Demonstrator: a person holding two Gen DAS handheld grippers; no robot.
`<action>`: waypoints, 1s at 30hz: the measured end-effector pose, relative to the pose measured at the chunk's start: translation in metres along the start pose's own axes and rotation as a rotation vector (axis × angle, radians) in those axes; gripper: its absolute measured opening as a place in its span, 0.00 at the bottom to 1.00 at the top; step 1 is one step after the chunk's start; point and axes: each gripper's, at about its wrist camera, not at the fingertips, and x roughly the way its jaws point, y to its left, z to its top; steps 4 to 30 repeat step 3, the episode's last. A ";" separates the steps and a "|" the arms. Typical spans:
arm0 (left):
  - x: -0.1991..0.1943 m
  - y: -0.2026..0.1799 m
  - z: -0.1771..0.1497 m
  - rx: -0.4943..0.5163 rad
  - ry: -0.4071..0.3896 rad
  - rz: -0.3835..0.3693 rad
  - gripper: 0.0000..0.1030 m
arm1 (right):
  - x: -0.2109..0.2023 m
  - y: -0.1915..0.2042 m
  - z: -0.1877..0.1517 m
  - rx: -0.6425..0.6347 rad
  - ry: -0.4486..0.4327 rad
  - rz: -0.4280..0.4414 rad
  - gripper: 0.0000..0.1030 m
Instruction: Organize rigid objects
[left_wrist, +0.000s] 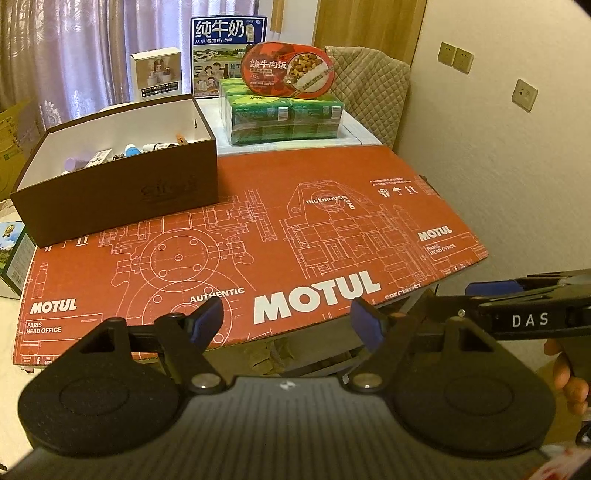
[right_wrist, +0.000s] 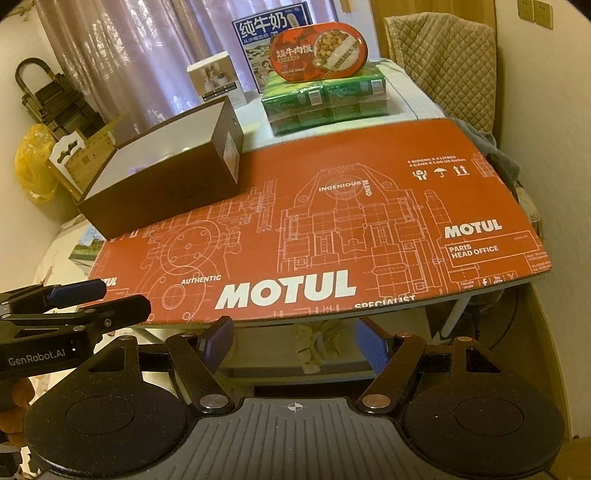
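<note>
Two handheld grippers hover side by side at the near edge of a table covered by a flat red cardboard sheet (left_wrist: 258, 229) printed with white engine drawings.

The left gripper (left_wrist: 286, 317) has its blue-padded fingers (left_wrist: 207, 317) spread wide with nothing between them. It points down and forward over the near edge of the red sheet. The right gripper (right_wrist: 295, 341) also stands open and empty, its fingers set apart just below the sheet's near edge. In the left view the right gripper enters from the right side, with part of a hand (left_wrist: 565, 376) holding it.

The things to be sorted lie in an open brown box (left_wrist: 122, 184) with a white inside, which stands on the far left corner of the red sheet, well apart from both grippers and ahead to their left. Inside it, along the far wall, small bottles and packets (left_wrist: 122, 153) lie loosely together; their exact kinds are too small to tell. From the right view only the box's white inner wall and brown outer side show.

Behind the red sheet, a wrapped stack of green cartons (left_wrist: 284, 118) stands on a white surface, with an oval red meal tub (left_wrist: 288, 70) resting on top. A blue milk carton box (left_wrist: 225, 40) and a small white box (left_wrist: 157, 74) stand farther back, before a curtain.
</note>
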 end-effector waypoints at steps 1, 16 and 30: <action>0.001 -0.001 0.000 0.001 0.001 0.000 0.71 | 0.000 -0.001 0.000 0.001 0.000 0.000 0.68; 0.002 -0.001 0.000 -0.002 0.007 -0.002 0.71 | 0.000 -0.001 0.000 0.002 0.000 0.000 0.68; 0.002 -0.001 0.000 -0.002 0.007 -0.002 0.71 | 0.000 -0.001 0.000 0.002 0.000 0.000 0.68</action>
